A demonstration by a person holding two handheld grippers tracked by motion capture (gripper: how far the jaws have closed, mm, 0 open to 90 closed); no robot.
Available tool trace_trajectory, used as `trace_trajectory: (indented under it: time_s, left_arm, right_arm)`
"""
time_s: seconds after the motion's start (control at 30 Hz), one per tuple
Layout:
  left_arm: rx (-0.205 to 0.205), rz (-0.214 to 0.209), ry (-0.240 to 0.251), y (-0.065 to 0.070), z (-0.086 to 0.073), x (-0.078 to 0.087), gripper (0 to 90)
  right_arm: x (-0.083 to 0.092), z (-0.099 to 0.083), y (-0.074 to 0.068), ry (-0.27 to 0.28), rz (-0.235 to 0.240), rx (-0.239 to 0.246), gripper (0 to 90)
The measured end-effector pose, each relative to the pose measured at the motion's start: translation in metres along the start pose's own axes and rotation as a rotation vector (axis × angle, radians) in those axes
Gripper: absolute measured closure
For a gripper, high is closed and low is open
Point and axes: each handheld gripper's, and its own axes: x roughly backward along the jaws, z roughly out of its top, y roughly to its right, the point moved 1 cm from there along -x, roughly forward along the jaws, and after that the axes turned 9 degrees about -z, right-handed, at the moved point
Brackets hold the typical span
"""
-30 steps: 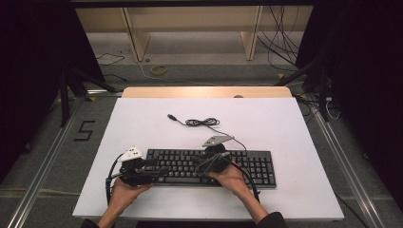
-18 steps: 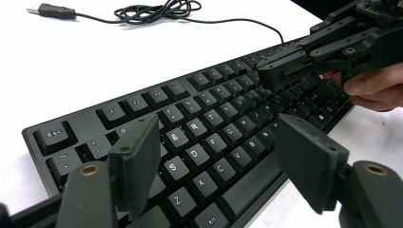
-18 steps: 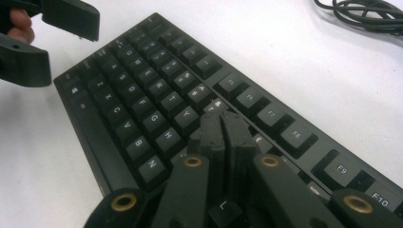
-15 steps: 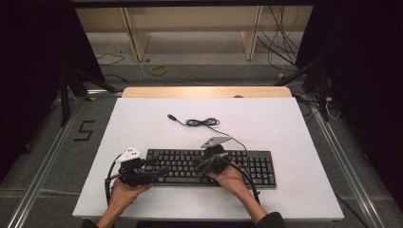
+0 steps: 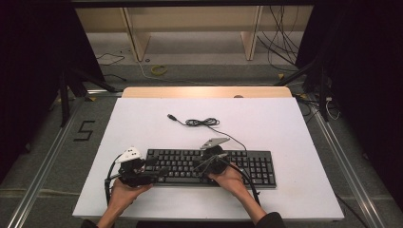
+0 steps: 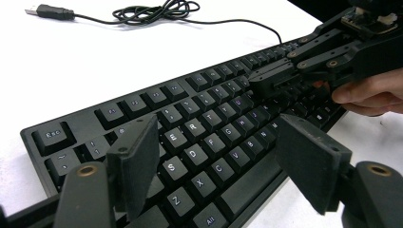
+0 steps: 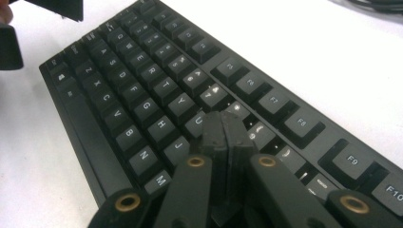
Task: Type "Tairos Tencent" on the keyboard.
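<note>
A black keyboard (image 5: 247, 167) lies on the white table (image 5: 142, 123) near its front edge. My left gripper (image 5: 159, 172) hovers over the keyboard's left end, open, with the letter keys (image 6: 199, 123) showing between its jaws and nothing held. My right gripper (image 5: 197, 166) is shut, jaws pressed flat together with nothing between them. Its tip (image 7: 223, 123) rests at the keys (image 7: 142, 80) in the middle of the board, around U, I and J. In the left gripper view the right gripper (image 6: 273, 80) comes in from the upper right, a hand behind it.
The keyboard's black cable (image 5: 202, 122) lies coiled behind it on the table, its USB plug (image 5: 171, 116) loose at the left end. A wooden strip (image 5: 204, 91) edges the table's far side. Shelving and floor cables lie beyond.
The right gripper has edged slightly to the left over the keys. The left hand has kept still.
</note>
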Motion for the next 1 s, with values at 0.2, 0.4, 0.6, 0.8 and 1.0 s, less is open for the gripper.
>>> trace_trajectory:
  time_s: [0.2, 0.4, 0.6, 0.8, 1.0]
  left_arm:
    - [-0.002, -0.002, -0.007, 0.0, 0.0, 0.0, 31.0]
    - [-0.003, 0.0, -0.008, -0.001, 0.0, 0.0, 31.1]
    - [0.001, 0.004, -0.007, -0.002, 0.0, -0.001, 31.2]
    - [0.003, 0.005, -0.006, -0.002, 0.0, -0.001, 31.3]
    - [0.002, 0.006, -0.008, -0.003, 0.0, 0.0, 31.4]
  right_arm:
    - [-0.002, -0.001, 0.0, -0.013, -0.003, 0.008, 90.0]
    - [-0.004, -0.002, -0.001, -0.012, -0.006, 0.009, 90.0]
    - [0.003, 0.0, 0.003, 0.017, 0.015, -0.033, 89.5]
    - [0.012, 0.002, 0.006, 0.057, 0.02, -0.05, 88.4]
    - [0.015, 0.002, 0.008, 0.068, 0.029, -0.058, 85.7]
